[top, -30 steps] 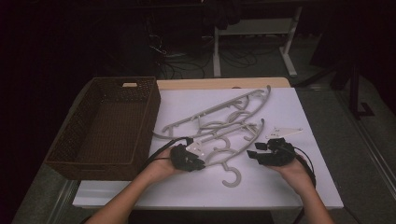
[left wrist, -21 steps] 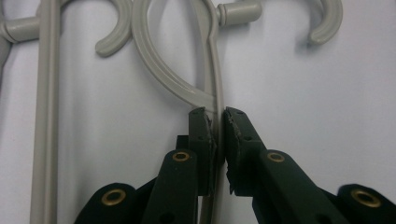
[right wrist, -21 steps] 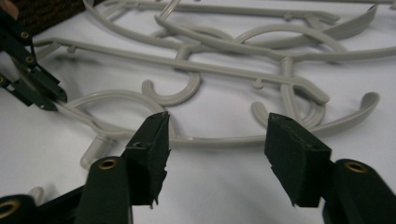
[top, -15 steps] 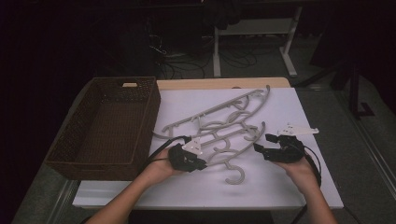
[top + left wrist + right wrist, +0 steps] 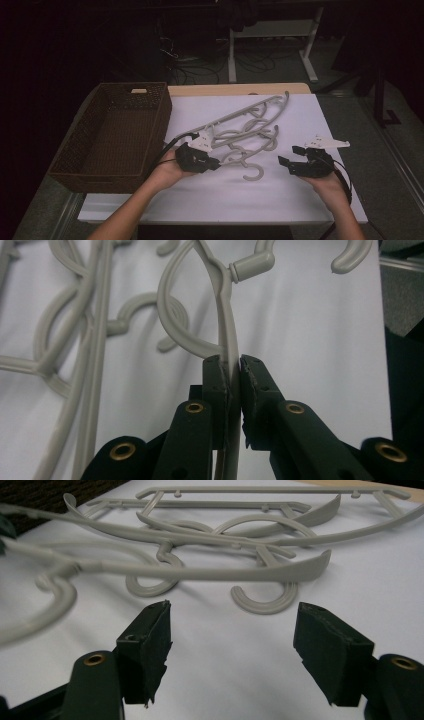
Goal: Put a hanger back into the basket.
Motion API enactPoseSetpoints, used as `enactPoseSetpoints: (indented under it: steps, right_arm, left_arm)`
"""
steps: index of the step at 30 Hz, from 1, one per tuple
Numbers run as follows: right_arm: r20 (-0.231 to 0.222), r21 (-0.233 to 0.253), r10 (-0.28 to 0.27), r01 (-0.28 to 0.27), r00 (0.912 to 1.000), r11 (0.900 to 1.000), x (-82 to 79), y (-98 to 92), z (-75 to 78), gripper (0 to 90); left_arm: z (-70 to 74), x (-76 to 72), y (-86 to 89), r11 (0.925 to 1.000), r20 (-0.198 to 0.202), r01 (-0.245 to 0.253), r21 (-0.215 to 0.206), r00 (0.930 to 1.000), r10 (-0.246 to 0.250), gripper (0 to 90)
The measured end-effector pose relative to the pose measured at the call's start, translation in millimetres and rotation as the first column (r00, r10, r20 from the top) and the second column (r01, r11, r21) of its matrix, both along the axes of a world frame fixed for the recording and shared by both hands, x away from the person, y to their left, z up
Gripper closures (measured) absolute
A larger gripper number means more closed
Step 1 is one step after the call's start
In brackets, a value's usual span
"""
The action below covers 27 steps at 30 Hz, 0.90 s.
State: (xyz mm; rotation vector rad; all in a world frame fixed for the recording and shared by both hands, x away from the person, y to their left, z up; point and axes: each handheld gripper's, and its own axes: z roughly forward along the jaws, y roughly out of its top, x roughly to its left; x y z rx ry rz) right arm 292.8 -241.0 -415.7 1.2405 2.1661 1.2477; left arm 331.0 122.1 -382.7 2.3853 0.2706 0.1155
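Several grey plastic hangers [image 5: 248, 116] lie tangled on the white table top [image 5: 225, 200]. My left gripper [image 5: 216, 163] is shut on the arm of the nearest hanger [image 5: 235, 157], whose hook [image 5: 254, 174] points toward me. In the left gripper view the jaws pinch that thin grey arm [image 5: 231, 347] edge-on, left gripper [image 5: 232, 369] closed tight. My right gripper [image 5: 289, 155] stands open to the right of the pile, touching nothing. In the right gripper view the right gripper [image 5: 232, 630] is spread wide above bare white surface, with the hanger's curved end [image 5: 300, 568] and a hook [image 5: 265, 603] just ahead.
A dark woven basket [image 5: 166, 112] stands at the left, its right wall next to the left hand. A tan strip [image 5: 235, 89] runs along the table's far edge. Bare white surface lies in front of both hands. Desk legs and cables stand behind the table.
My right gripper has drawn back to the right, away from the hanger's end, and stands open. The held hanger's hook has shifted a little farther from me. The left hand has barely moved.
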Motion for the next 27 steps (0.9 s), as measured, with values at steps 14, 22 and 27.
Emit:
enactPoseSetpoints:
  steps: [14,22,27]
  right_arm:
    - [-0.017,-0.023,0.011,-0.012,0.9998,1.0,2.3,3.2,-4.6,30.4]
    - [-0.014,-0.024,0.014,-0.014,0.9998,1.0,2.9,3.7,-4.8,30.4]
    - [-0.016,-0.025,0.017,-0.017,0.9997,1.0,3.1,4.6,-4.5,30.3]
  left_arm:
    - [40.6,9.1,10.2,0.9977,0.045,-0.041,-0.054,0.998,0.044,83.3]
    - [71.6,12.4,24.2,0.9921,0.083,-0.072,-0.103,0.9932,0.081,83.3]
    - [100.5,15.1,43.3,0.987,0.117,-0.095,-0.13,0.987,0.111,83.2]
